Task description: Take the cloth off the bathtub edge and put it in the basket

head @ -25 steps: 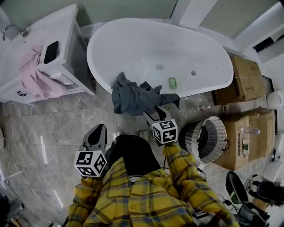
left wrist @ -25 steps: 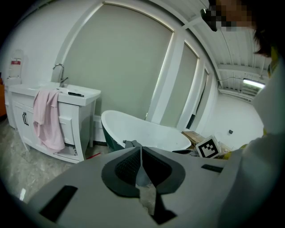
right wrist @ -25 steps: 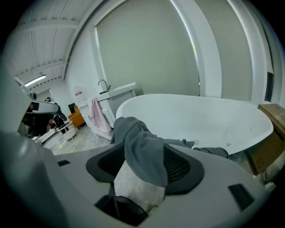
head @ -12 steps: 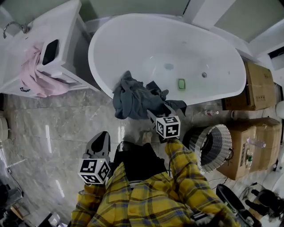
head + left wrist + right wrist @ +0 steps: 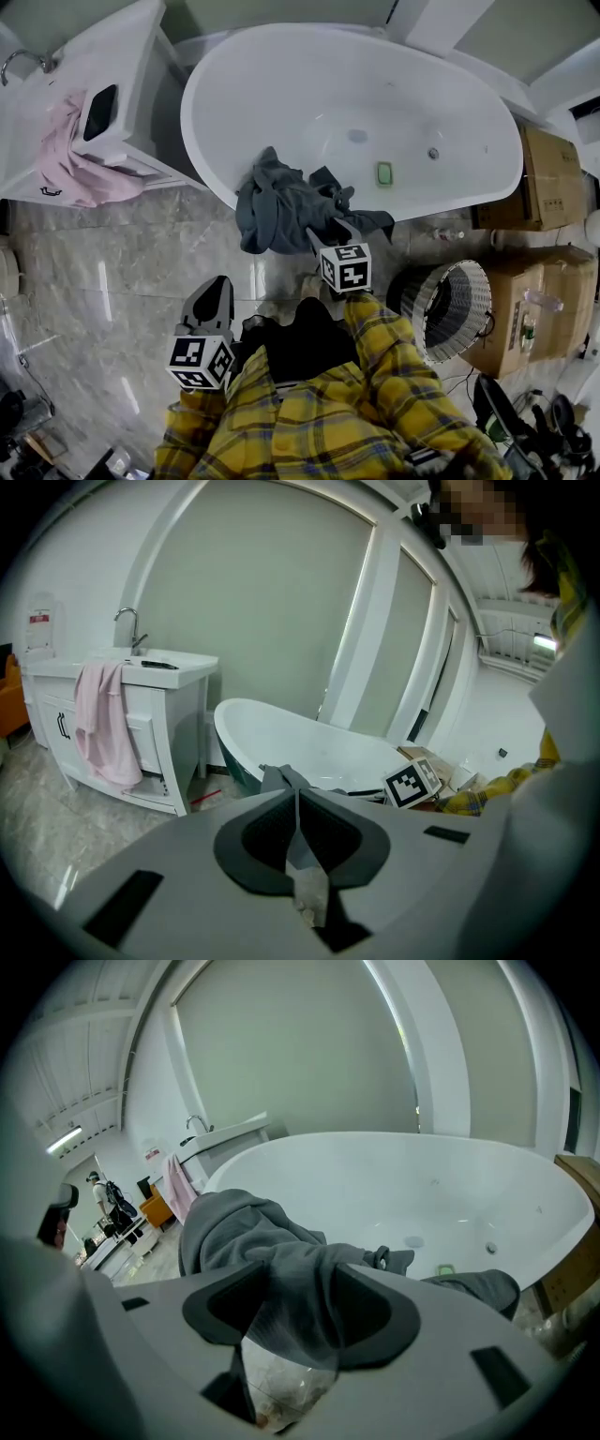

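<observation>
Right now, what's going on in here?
A person in a yellow plaid shirt works with two handheld grippers. The right gripper is at the grey cloth draped over the bathtub edge, its jaws closing on a fold of it. The left gripper is shut and empty, held back over the floor. The basket stands on the floor to the right; the cloth is not in it yet.

Bare floor [image 5: 112, 272] at left, cardboard boxes [image 5: 511, 337] hemming basket [image 5: 464, 309], bathtub [image 5: 309, 84] ahead

Yellow plaid shirt [image 5: 309, 422], dark crossing stripes, long sleeves [image 5: 375, 328]
</observation>
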